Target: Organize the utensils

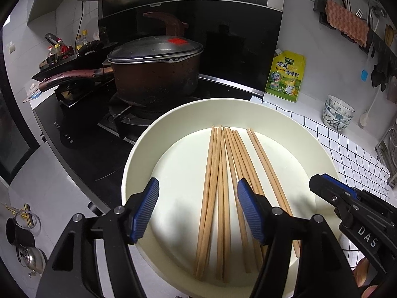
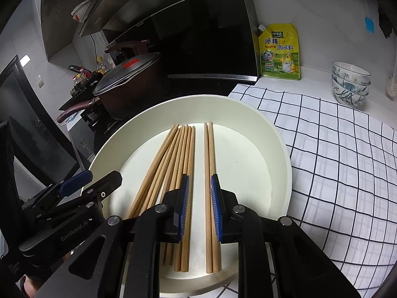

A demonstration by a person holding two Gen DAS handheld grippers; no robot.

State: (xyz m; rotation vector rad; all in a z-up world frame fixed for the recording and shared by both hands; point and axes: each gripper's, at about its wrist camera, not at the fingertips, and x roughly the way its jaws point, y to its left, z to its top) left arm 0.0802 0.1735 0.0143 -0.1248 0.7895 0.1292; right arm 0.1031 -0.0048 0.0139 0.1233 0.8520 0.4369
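Pouch [image 2: 280, 51] reads 鸡精调味料; left gripper [image 2: 74, 186] "GenRobot.AI".

The chopsticks [image 1: 220, 198] were pale tan wood in a cream-white tray [image 1: 139, 154]. The cloth [image 2: 335, 149] was white with a black grid. The pot [image 1: 156, 77] was dark brown, the pouch [image 2: 280, 52] yellow-green, the bowls [image 2: 351, 82] white with blue-green flowers.

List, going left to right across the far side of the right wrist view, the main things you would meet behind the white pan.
Lidded pot → yellow seasoning pouch → stacked bowls.
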